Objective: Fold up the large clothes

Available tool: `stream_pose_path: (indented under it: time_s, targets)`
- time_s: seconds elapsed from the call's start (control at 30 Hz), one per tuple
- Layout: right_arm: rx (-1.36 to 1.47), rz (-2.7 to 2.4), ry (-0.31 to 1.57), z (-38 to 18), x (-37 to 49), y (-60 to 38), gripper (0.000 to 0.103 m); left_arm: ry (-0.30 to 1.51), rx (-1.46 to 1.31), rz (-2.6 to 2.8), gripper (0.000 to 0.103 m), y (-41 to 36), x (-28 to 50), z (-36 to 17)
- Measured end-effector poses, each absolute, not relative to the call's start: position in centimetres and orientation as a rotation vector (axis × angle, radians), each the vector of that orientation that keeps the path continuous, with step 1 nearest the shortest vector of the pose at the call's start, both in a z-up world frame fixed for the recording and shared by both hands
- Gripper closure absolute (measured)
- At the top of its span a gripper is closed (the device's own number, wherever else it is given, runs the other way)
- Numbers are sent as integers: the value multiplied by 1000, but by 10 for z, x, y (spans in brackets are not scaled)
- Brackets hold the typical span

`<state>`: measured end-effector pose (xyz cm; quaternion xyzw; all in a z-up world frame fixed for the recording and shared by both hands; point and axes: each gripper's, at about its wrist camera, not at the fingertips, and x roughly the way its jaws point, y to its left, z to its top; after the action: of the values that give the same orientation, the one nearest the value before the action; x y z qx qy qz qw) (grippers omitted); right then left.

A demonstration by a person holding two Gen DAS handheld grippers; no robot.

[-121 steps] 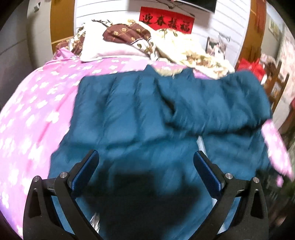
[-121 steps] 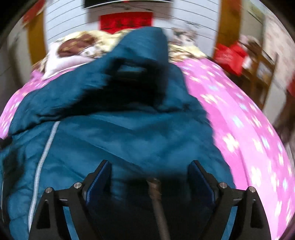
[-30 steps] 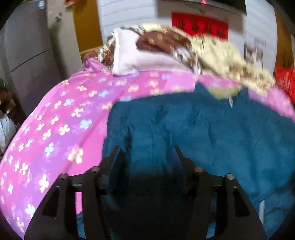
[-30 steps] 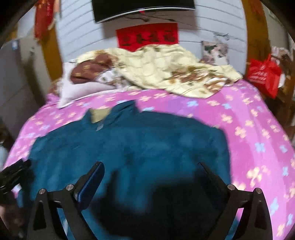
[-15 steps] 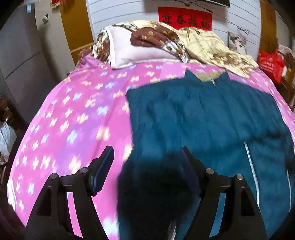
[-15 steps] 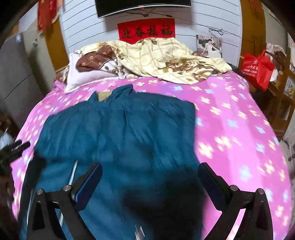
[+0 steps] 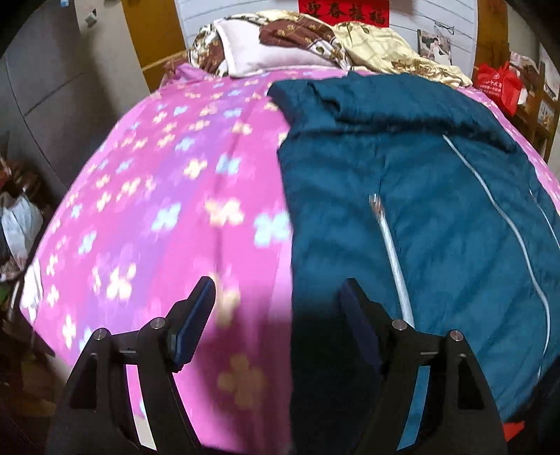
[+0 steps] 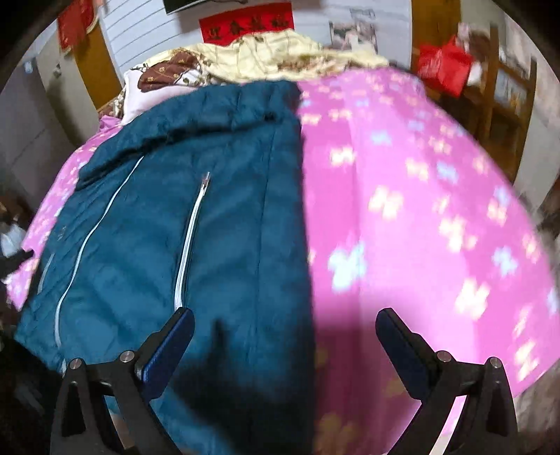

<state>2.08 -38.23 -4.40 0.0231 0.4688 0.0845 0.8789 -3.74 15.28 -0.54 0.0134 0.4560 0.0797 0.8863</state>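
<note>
Both grippers hanging over bed w/ nothing between pads: left gripper gaping, having just been widening; right gripper spread wide. Lying flat on pink floral bedspread: teal jacket, sleeves folded in, zips facing up.

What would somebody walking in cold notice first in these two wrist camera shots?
First, the big teal padded jacket spread flat on the bright pink flower-print bedspread, its pale zip lines running down the front. Next, the open left gripper and open right gripper, each hanging over one of the jacket's long side edges with nothing between the pads. Behind, a heap of cream and brown floral bedding sits at the head of the bed under a red banner.
</note>
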Motion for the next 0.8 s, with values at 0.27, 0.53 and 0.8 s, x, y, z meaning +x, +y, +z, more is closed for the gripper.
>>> stream_pose_path:
  time_s: [0.27,0.53,0.8]
  targets:
    - [110,291,1061,-71,17,-385,0,983,-113,172,26,186,-62,-31]
    - [112,455,1062,-69,3,-399,0,1007,-210,114,24,197,-81,-37]
    - [212,670,1043,-70,-6,-395,0,1011,-301,-141,15,165,-96,-34]
